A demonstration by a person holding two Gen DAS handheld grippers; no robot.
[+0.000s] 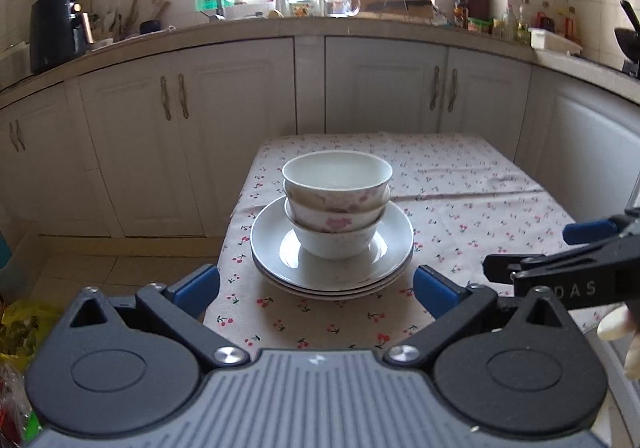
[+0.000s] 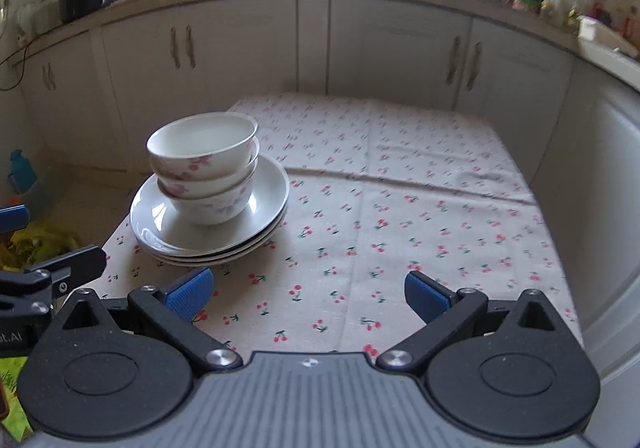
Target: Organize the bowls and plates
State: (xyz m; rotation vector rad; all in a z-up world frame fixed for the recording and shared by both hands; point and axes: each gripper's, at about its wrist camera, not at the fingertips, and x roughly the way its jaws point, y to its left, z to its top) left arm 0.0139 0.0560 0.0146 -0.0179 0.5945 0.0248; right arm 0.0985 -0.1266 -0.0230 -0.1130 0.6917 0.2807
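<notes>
Three nested bowls (image 1: 337, 204), white with pink flowers, stand on a stack of three white plates (image 1: 332, 260) near the table's left front corner. They also show in the right wrist view, the bowls (image 2: 204, 164) on the plates (image 2: 208, 224) at left. My left gripper (image 1: 316, 288) is open and empty, just short of the plates. My right gripper (image 2: 306, 292) is open and empty over the cloth, to the right of the stack. It also shows at the right edge of the left wrist view (image 1: 560, 248).
The table wears a cherry-print cloth (image 2: 400, 208). White cabinets (image 1: 384, 88) and a cluttered counter run behind it. A black appliance (image 1: 58, 30) stands at the counter's left. Yellow bags (image 1: 20, 328) lie on the floor at left.
</notes>
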